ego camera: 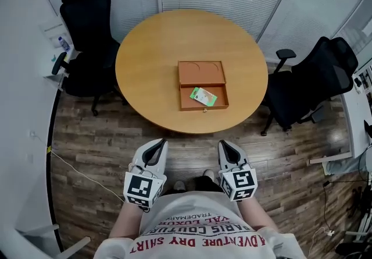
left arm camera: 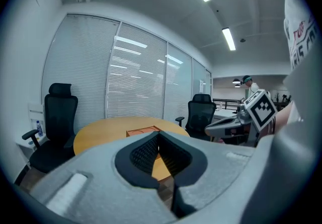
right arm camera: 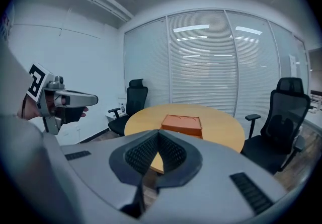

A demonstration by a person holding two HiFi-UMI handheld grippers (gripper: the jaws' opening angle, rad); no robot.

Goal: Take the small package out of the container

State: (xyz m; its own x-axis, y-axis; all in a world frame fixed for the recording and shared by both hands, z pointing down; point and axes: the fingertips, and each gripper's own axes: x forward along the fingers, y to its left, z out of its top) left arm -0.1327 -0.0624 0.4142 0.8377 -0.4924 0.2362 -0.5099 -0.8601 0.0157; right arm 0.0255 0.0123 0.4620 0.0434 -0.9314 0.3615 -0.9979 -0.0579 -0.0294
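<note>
While the left tool (ego camera: 157, 145) and right tool (ego camera: 226, 146) hung pinched shut and empty, well short of the table (ego camera: 148, 60), the small package (ego camera: 203, 96) lay flat in the open container (ego camera: 201, 71), so jaws opened late could have jabbed it or skidded that box away.

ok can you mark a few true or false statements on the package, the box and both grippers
The small package lies in the open container. True.
The right gripper is shut on the package. False: it is shut on nothing, short of the table.
The left gripper has its jaws together, empty. True.
The container sits on the floor. False: it sits on the round table.
A black chair stands at each side of the table. True.
</note>
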